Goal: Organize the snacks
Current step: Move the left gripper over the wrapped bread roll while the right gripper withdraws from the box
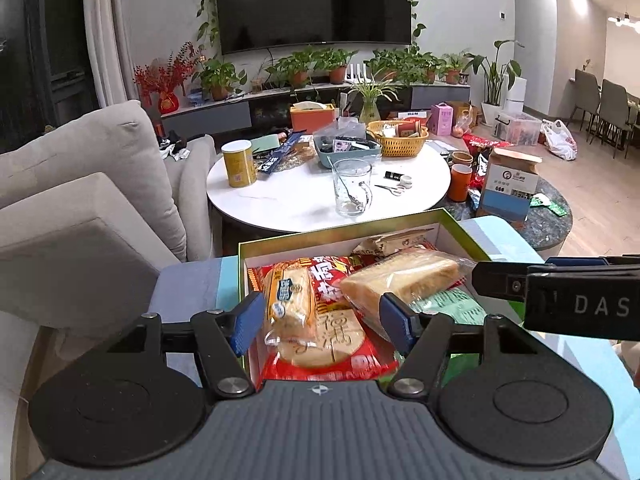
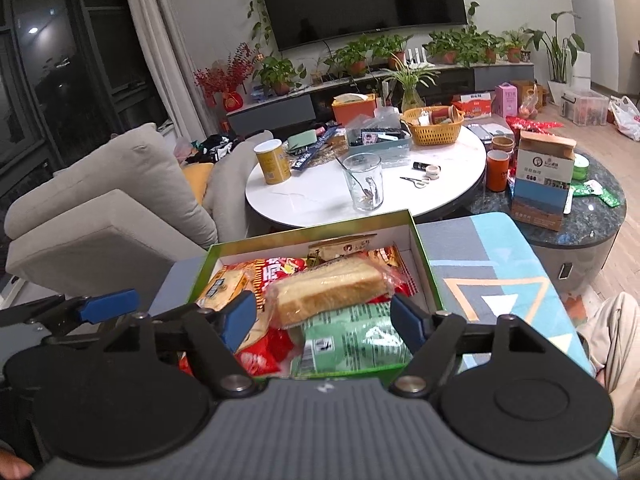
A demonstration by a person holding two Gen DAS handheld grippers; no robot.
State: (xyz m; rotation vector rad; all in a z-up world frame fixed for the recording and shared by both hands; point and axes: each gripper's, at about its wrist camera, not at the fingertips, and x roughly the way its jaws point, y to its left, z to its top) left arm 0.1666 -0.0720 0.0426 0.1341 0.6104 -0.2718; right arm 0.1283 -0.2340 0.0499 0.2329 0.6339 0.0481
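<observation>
a green-rimmed cardboard box with a white inside [image 1: 362, 229] [image 2: 425, 258] is seen on a blue patterned cushioned surface [image 1: 188, 292] [image 2: 492, 276], just in front of a round white table [image 1: 280, 196] [image 2: 320, 200]. the box is filled with snacks: a clear-wrapped block of sliced bread [image 1: 404, 280] [image 2: 328, 292] is laid across the top, a red printed snack bag [image 1: 340, 340] [image 2: 272, 276] is spread beneath it, an orange-and-clear packet of pale biscuits [image 1: 290, 312] [image 2: 224, 284] is set at the left side, a mint-green printed packet [image 1: 452, 306] [image 2: 352, 340] lies at the near right, and a small beige wrapped packet [image 1: 394, 242] [image 2: 344, 247] is tucked at the far end.

the left gripper [image 1: 320, 324] is held above the near part of the box with its blue pads spread apart; nothing is pressed between them, the biscuit packet and red bag being seen below the gap. the right gripper [image 2: 324, 320] is likewise held over the box with its pads apart and nothing clamped, though whether its pads brush the bread wrapper cannot be told from this angle. the two grippers are side by side, each one's blue-tipped finger showing at the edge of the other's view.

on the table a clear glass mug [image 1: 352, 186] [image 2: 364, 186] and a yellow cylindrical canister [image 1: 239, 162] [image 2: 273, 160] are stood upright.
</observation>
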